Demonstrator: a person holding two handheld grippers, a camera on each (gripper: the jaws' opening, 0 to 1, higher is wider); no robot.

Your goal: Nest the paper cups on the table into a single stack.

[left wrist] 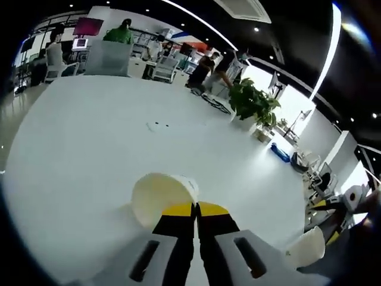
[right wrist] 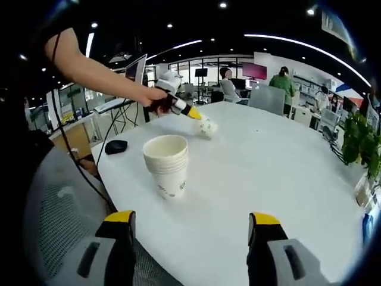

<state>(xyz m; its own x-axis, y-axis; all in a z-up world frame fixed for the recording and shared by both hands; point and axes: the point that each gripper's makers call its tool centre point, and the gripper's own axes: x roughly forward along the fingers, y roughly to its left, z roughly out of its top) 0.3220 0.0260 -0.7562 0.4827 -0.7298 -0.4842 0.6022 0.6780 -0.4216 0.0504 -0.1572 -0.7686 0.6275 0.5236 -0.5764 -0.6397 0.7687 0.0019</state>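
in the left gripper view the left tongs (left wrist: pixel 194 210) are pinched together on the rim of a paper cup (left wrist: pixel 159 195), which lies tilted on its side with its open mouth facing down-left, low over the white counter (left wrist: pixel 107 143). a potted plant (left wrist: pixel 255 102) stands at the far right edge of the counter. in the right gripper view a person's hand (right wrist: pixel 150 96) holds those same tongs with the cup above the far side of the counter. nearer, a stack of cups (right wrist: pixel 167 162) stands upright on the counter, mouth up. the right tongs (right wrist: pixel 191 221) are spread wide with nothing between them, short of the stack.
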